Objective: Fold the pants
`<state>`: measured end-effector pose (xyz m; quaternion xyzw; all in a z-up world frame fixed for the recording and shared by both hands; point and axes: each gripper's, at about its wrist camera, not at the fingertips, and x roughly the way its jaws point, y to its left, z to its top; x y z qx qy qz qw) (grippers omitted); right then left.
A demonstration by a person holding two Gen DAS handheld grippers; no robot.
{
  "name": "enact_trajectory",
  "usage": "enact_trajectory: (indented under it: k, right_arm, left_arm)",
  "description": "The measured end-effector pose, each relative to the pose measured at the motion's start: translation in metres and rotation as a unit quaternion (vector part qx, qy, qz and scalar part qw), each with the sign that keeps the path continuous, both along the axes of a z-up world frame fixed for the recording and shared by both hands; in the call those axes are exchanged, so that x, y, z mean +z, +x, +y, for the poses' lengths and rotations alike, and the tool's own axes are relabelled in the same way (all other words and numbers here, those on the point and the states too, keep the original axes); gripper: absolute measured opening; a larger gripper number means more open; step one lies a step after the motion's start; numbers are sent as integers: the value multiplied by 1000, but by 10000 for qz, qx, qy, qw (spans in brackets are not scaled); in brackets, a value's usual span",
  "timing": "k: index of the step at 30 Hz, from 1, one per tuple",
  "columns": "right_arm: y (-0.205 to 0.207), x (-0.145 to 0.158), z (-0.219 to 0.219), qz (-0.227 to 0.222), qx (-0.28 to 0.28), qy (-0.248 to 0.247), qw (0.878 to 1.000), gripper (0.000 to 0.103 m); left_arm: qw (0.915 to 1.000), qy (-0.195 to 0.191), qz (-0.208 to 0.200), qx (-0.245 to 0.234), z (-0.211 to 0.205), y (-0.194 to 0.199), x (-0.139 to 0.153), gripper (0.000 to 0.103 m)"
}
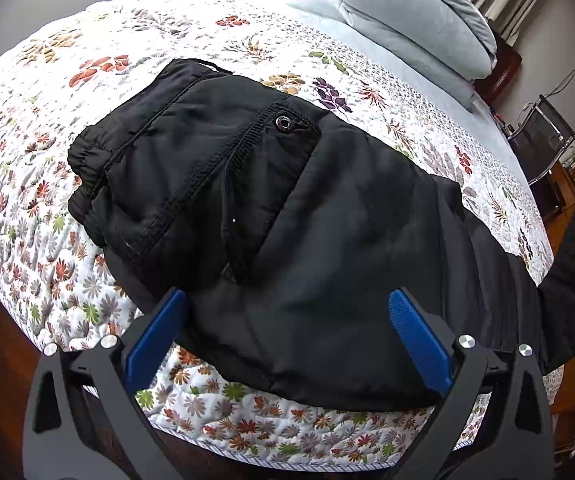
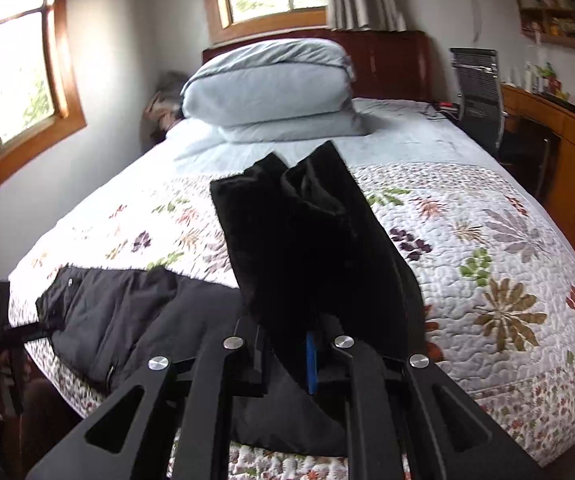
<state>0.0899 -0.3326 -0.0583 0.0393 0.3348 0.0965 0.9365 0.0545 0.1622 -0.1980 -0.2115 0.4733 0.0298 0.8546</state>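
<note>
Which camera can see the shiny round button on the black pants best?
The left wrist view. There the snap button sits big and sharp on the pocket of the pants, in front of the open left hand-held gripper. In the right wrist view it is only a tiny pale dot, far left, beside the cloth that the right hand-held gripper grips.

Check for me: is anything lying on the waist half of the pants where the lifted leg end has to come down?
Nothing visible does. The right gripper holds the leg end raised, and the waist half lies bare on the quilt. The open left gripper hovers at its near edge, holding nothing.
</note>
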Motion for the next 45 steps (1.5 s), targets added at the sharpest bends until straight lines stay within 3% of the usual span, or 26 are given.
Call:
enact_trajectory:
  k: [8,19,30,32,33,34,36,39,42,45]
  right_arm:
    - [6,-48,60,560,540,-817,9936,13]
    - [-7,-88,101,763,1033,-1606,9786,13]
    - [-17,-126,118,903,1256,-1920,9691,14]
    - [-15,-130,121,927,1311,-1946,9677,22]
    - [-16,-132,122,940,1356,-1955,9667,31]
    - [-17,-133,123,962,1428,-1954,9655,50]
    - [-21,-135,126,1005,1659,-1790,9645,66]
    - [-30,-128,127,1011,1807,-1508,9666,71]
    - [-35,-106,111,1003,1846,-666,9754,71]
    - [-36,-88,102,824,1696,-501,9808,72]
  left_arm:
    - [10000,-60,-5,-14,2,-1,0,100]
    - [10000,-85,-5,5,2,0,-1,100]
    - [10000,-35,10,3,0,3,-3,100]
    - [10000,-30,12,8,0,3,-3,100]
    - [10000,-42,10,22,0,3,-3,100]
    - [10000,-71,6,41,0,3,-3,100]
    - [9999,-139,1,61,2,2,-2,100]
    - [9996,-257,13,88,5,-1,0,100]
    - [9989,-445,29,141,8,-6,2,100]
    - [9980,-597,48,200,10,-12,4,100]
